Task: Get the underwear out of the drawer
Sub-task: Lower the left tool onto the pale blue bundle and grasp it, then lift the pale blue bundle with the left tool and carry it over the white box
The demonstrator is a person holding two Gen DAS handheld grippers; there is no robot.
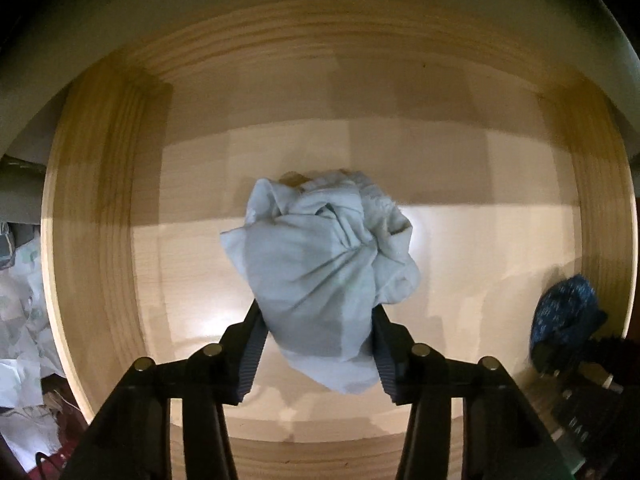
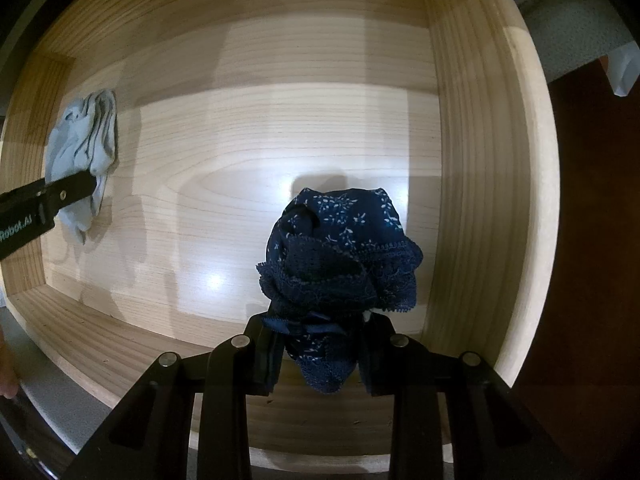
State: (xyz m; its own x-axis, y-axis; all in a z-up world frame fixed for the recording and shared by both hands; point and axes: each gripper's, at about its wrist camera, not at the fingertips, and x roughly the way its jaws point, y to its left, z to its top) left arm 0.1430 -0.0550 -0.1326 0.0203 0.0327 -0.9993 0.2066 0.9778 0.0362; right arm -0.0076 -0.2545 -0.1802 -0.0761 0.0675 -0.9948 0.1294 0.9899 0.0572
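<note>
An open drawer of pale wood (image 1: 100, 200) fills both views. In the left wrist view a crumpled light blue underwear (image 1: 320, 248) sits mid-drawer, and my left gripper (image 1: 318, 312) is shut on its near end, with the ribbed pads pressing both sides. In the right wrist view my right gripper (image 2: 320, 322) is shut on a bunched navy lace underwear (image 2: 340, 252) with small white flowers, close to the drawer's right wall (image 2: 480, 160). The light blue underwear (image 2: 84, 148) shows at far left there, with a left finger (image 2: 72, 190) across it. The navy underwear (image 1: 568, 312) appears at the right edge.
Outside the drawer's left wall lies crumpled pale patterned fabric (image 1: 20, 320). Beyond the right wall is dark reddish-brown floor (image 2: 592, 240) and a white object (image 2: 624, 72). The drawer's front rim (image 2: 120, 360) runs below my fingers. Part of a hand (image 2: 6, 380) shows at the left edge.
</note>
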